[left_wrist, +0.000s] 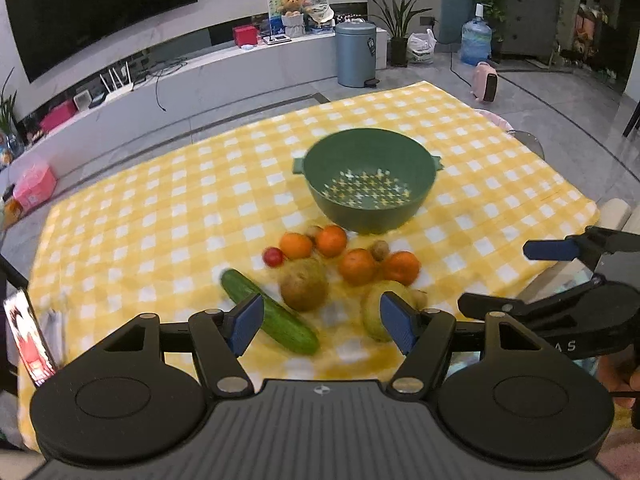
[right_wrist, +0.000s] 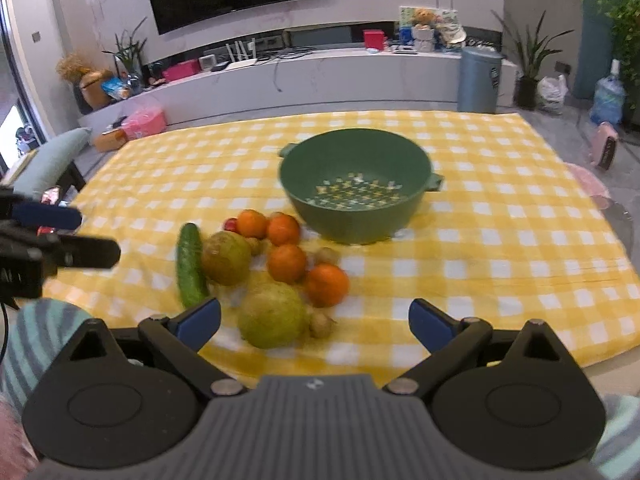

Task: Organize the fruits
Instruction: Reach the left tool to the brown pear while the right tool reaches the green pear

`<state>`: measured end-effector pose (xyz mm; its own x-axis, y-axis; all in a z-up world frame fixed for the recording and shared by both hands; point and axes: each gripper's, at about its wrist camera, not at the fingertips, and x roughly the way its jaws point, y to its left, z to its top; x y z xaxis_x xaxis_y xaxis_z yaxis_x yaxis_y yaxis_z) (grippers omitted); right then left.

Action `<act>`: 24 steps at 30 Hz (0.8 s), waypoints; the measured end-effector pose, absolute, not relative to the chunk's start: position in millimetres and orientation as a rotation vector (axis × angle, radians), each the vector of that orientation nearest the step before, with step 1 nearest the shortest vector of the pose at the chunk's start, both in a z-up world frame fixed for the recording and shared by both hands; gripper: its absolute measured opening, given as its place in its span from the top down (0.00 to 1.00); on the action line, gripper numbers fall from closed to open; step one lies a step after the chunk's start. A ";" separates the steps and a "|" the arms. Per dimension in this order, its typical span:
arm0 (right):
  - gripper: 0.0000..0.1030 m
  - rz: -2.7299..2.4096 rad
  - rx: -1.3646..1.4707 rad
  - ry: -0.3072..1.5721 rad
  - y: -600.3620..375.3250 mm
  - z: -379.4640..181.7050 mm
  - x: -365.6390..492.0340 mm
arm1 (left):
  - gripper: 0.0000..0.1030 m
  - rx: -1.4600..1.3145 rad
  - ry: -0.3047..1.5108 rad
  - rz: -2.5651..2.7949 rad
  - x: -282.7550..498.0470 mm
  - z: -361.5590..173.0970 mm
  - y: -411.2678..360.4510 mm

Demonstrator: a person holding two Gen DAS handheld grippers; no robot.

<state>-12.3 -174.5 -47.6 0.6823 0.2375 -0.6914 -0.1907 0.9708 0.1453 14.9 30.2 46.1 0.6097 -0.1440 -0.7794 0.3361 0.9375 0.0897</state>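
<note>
Right gripper [left_wrist: 568, 280] body: partial letters "A S".

Left tool [left_wrist: 322, 326] and right tool [right_wrist: 314, 322] both gape, empty.

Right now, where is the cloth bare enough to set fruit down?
Free: the cloth right of the colander, and the stretch left of the cucumber. Crowded: the fruit cluster between the cucumber and the oranges, just before the colander.
</note>
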 end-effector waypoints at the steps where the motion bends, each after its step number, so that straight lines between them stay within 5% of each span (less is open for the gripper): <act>1: 0.08 0.245 0.073 0.790 -171.4 -49.8 -8.5 | 0.28 0.250 0.870 -0.290 17.9 47.1 32.7; 11: 0.25 0.259 0.150 0.875 -149.5 -89.2 20.4 | 0.32 0.306 0.977 -0.399 60.4 5.9 44.2; 24: 0.26 0.277 0.042 0.881 -125.6 -121.6 44.8 | 0.21 0.378 1.053 -0.491 110.7 -56.5 32.5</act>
